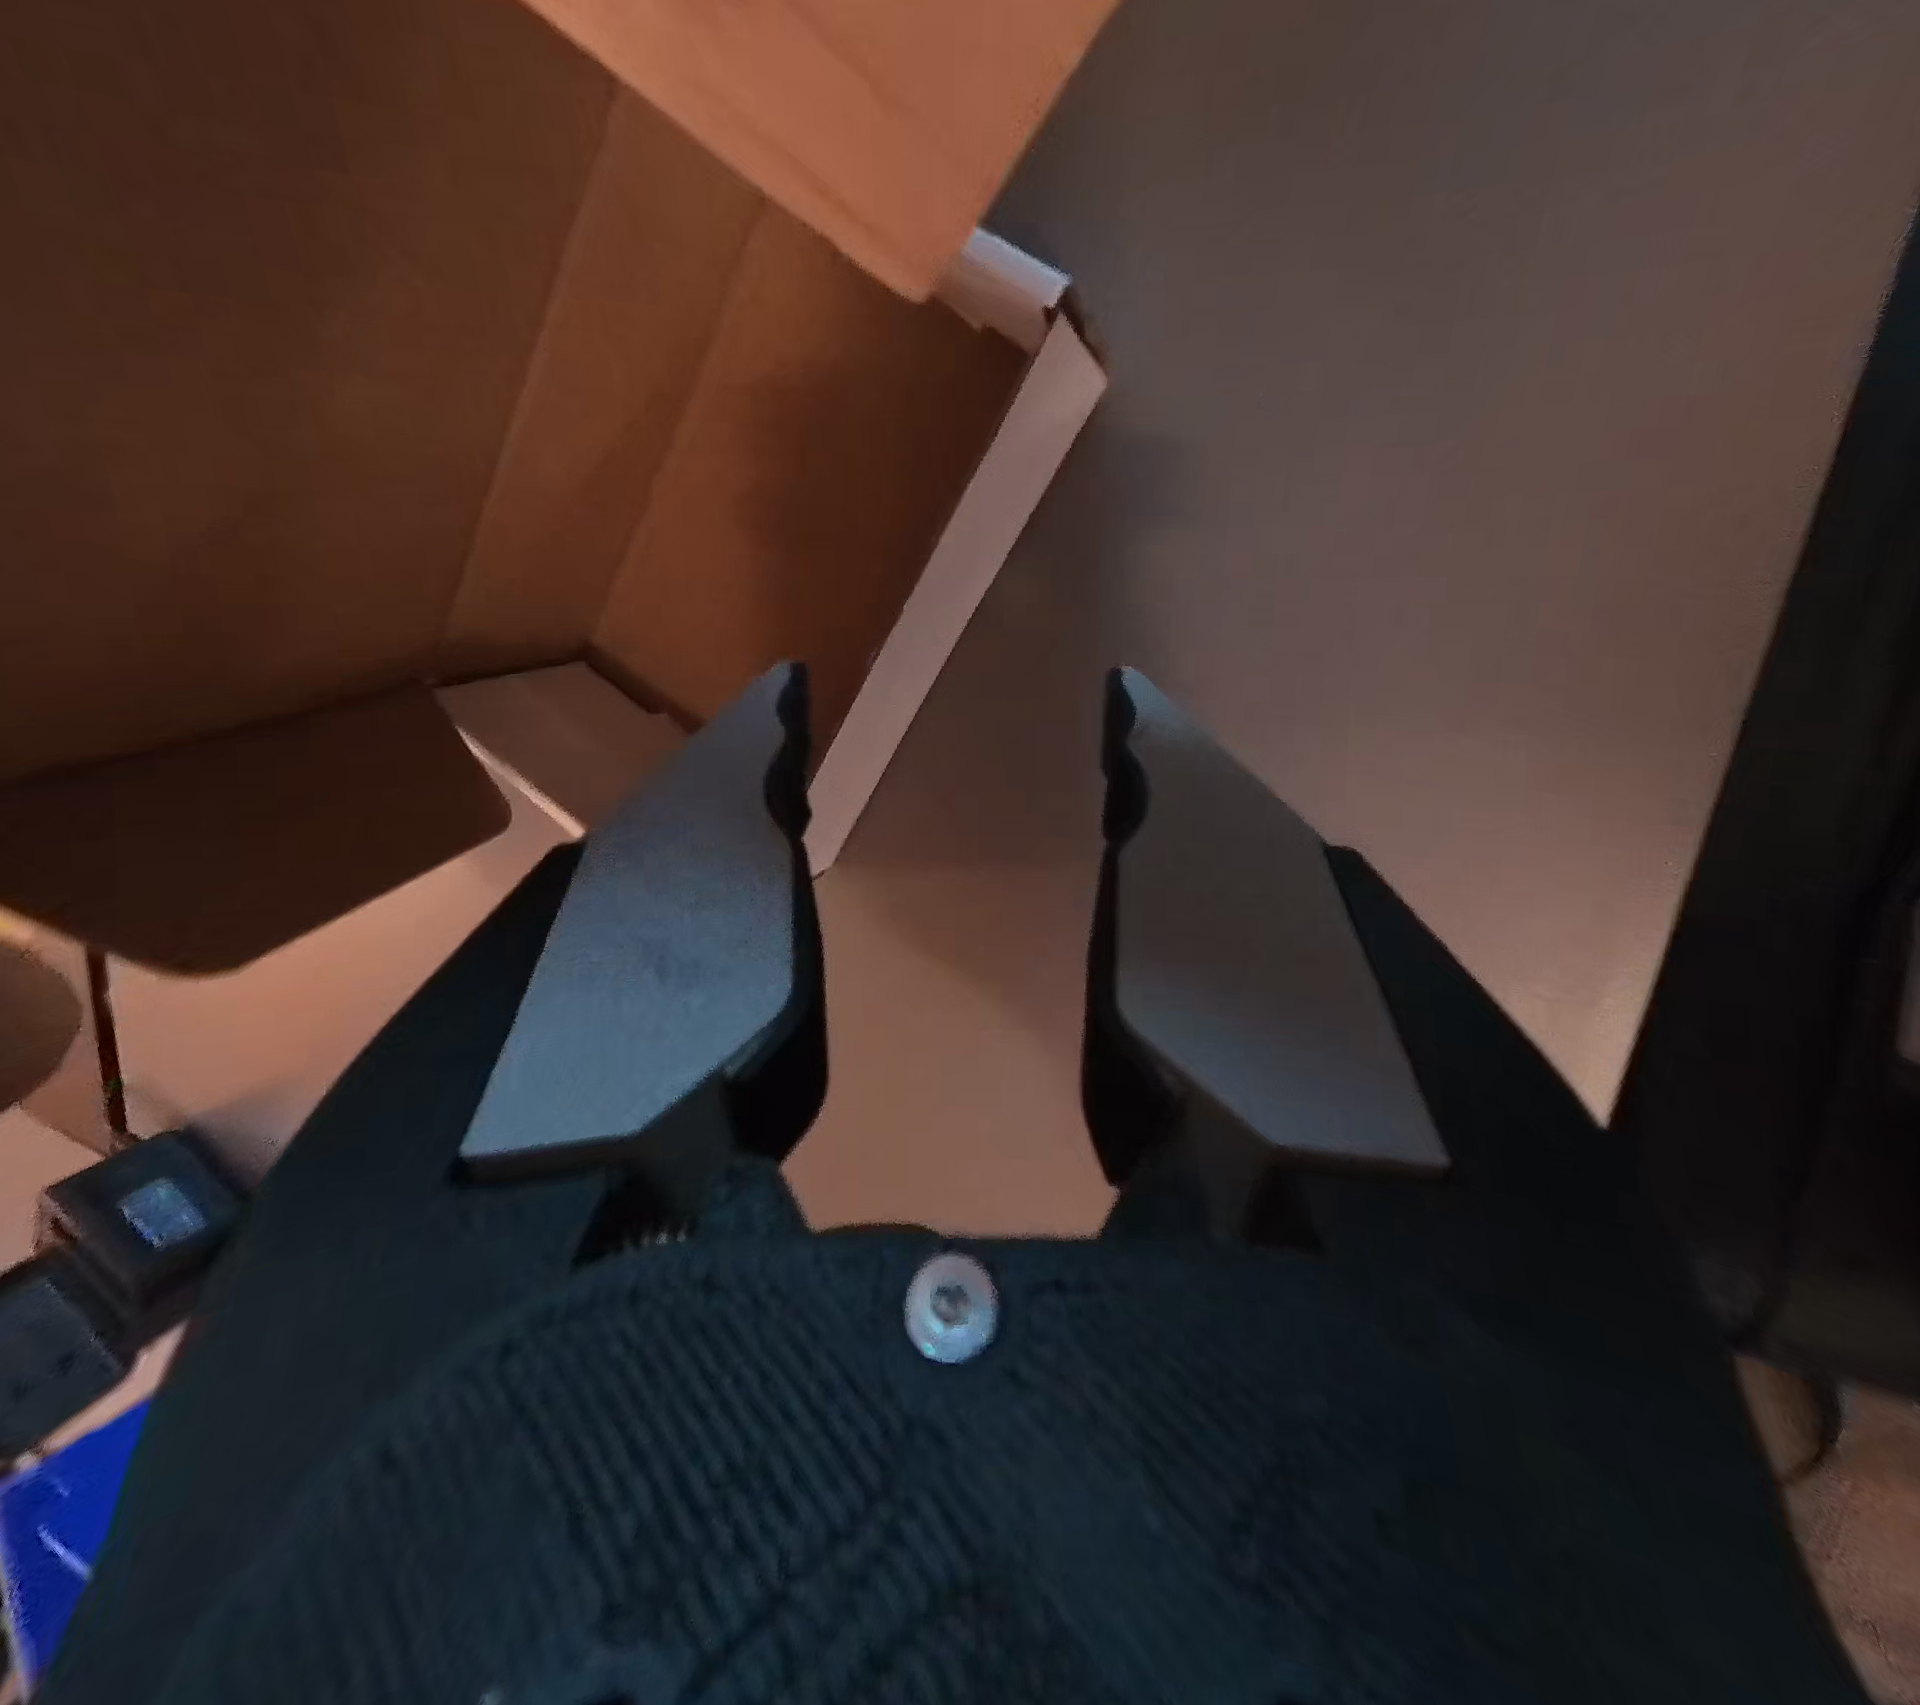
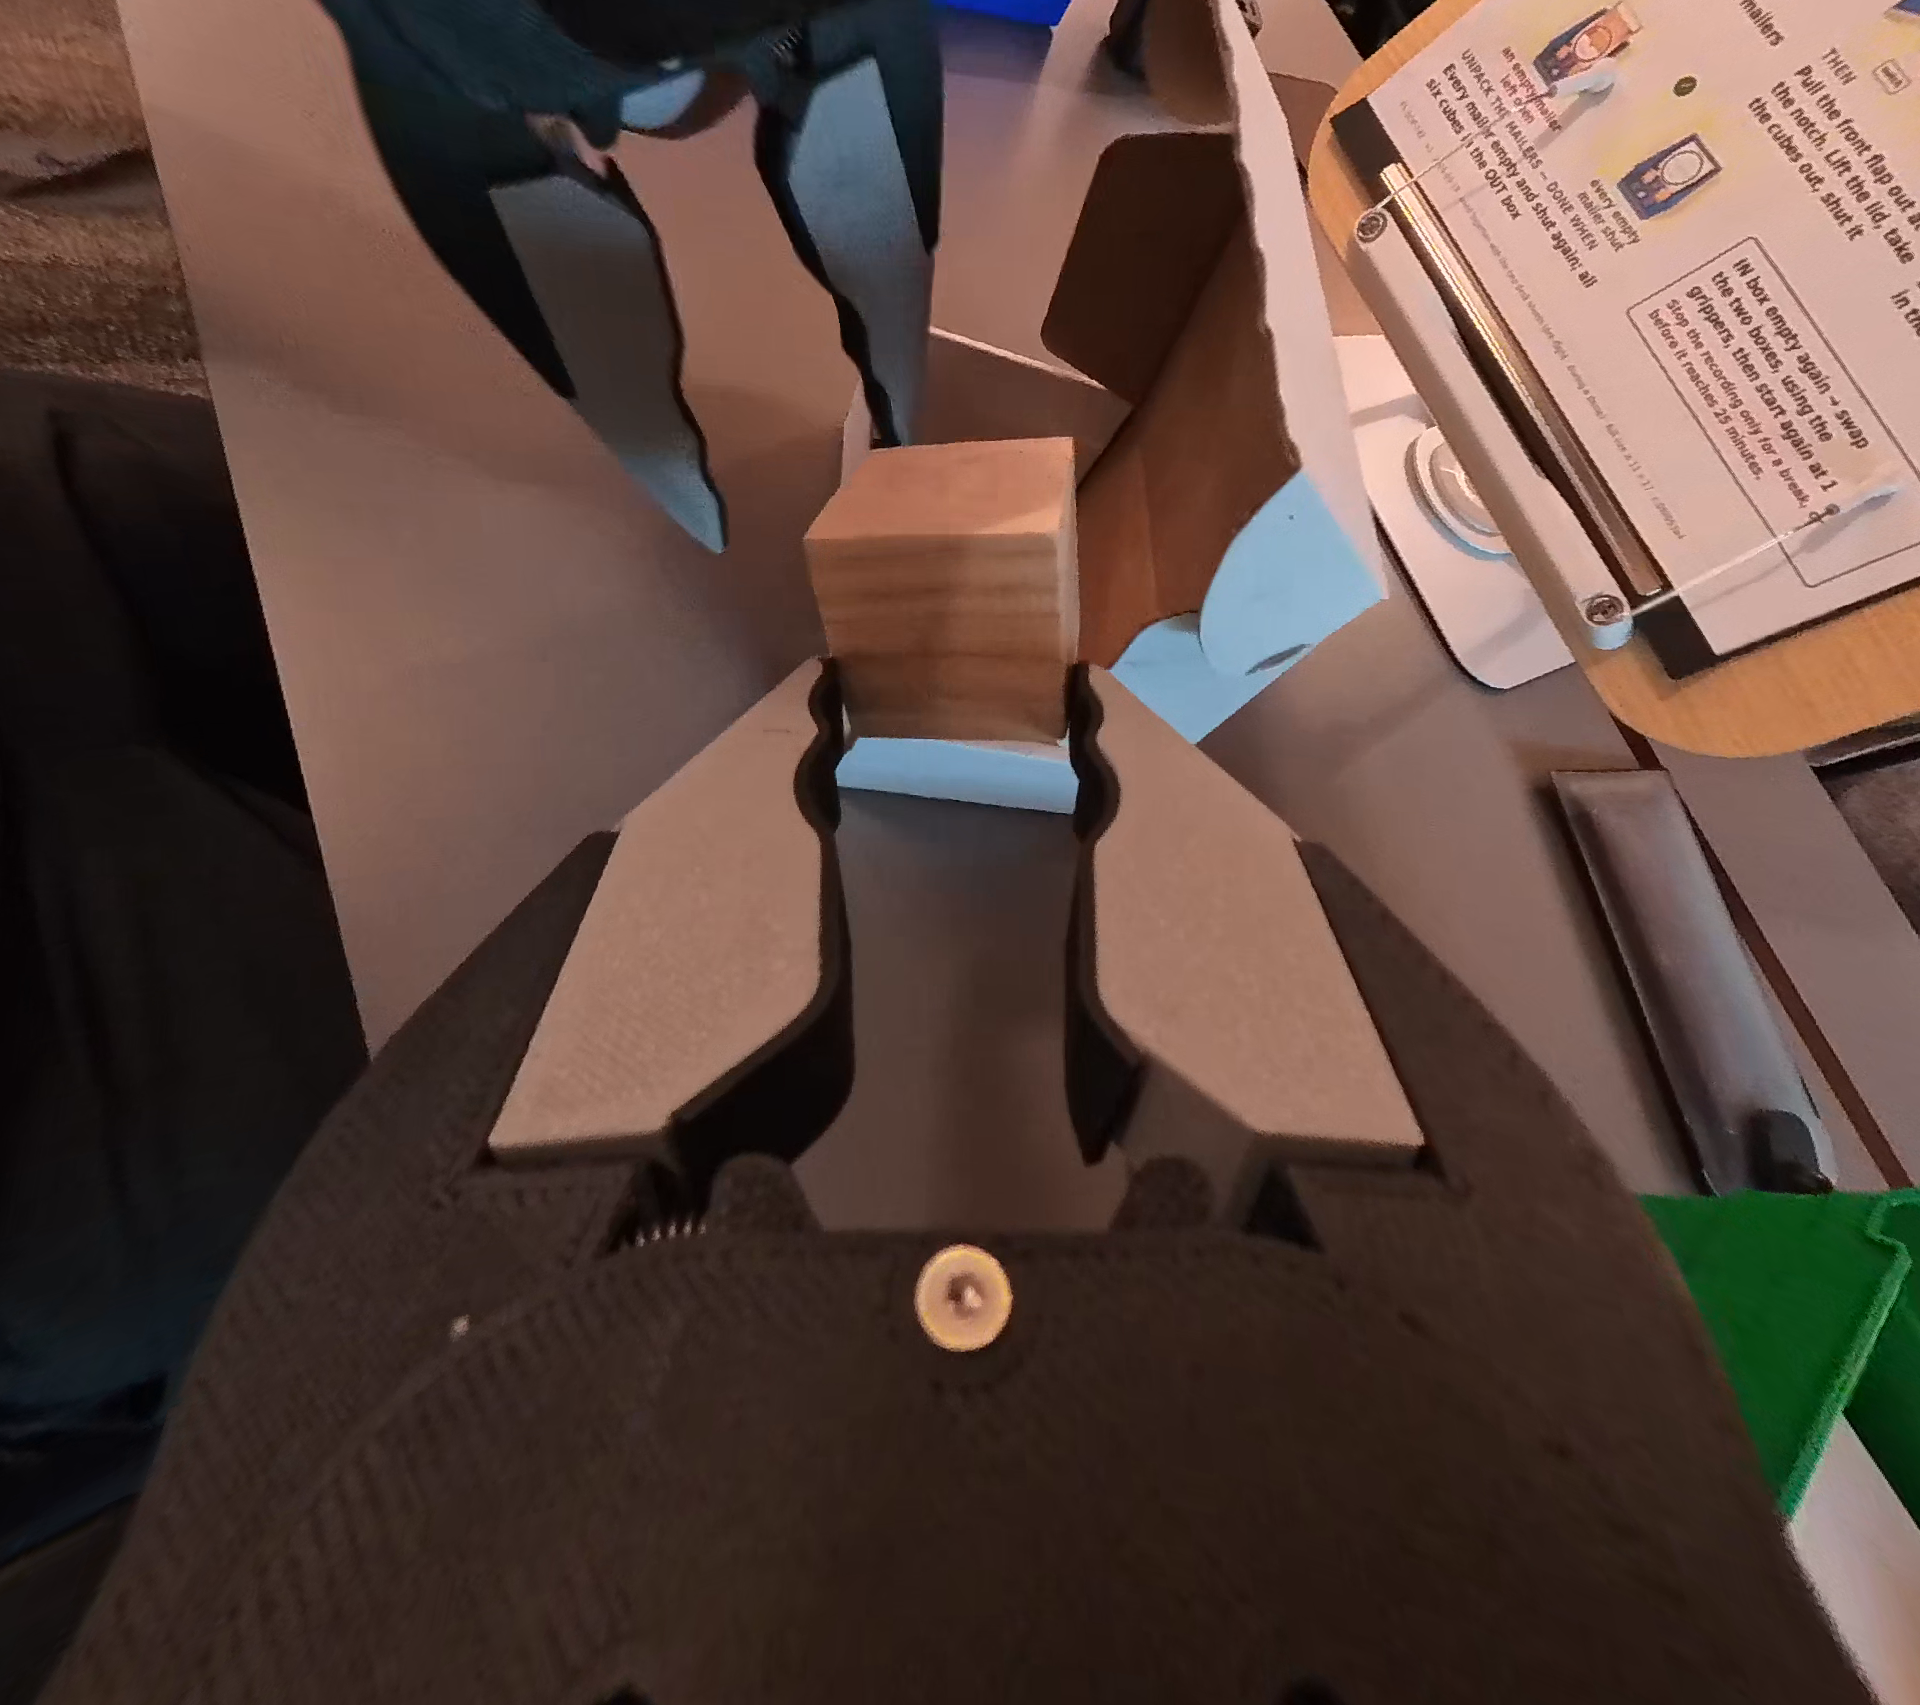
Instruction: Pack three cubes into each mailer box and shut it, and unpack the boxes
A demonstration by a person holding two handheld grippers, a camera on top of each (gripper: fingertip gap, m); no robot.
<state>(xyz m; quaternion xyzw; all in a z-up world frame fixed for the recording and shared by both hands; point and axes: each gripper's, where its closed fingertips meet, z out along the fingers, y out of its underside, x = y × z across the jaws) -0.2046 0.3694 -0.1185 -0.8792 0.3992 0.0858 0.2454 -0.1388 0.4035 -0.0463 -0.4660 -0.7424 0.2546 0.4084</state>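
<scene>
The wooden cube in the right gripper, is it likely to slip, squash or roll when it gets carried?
The wooden cube looks rigid with flat faces, so it probably won't squash or roll. The right gripper pinches only its near edge at the fingertips, so it might pivot or slip. It looks like solid wood, probably light enough to carry.

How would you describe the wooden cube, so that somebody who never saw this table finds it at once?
Start at the open brown cardboard mailer box in the middle of the grey table, left of the clipboard with a printed sheet. At the box's near edge, the right gripper is shut on a pale wooden cube. It is the only wooden block in view; the left gripper beside it is open.
</scene>
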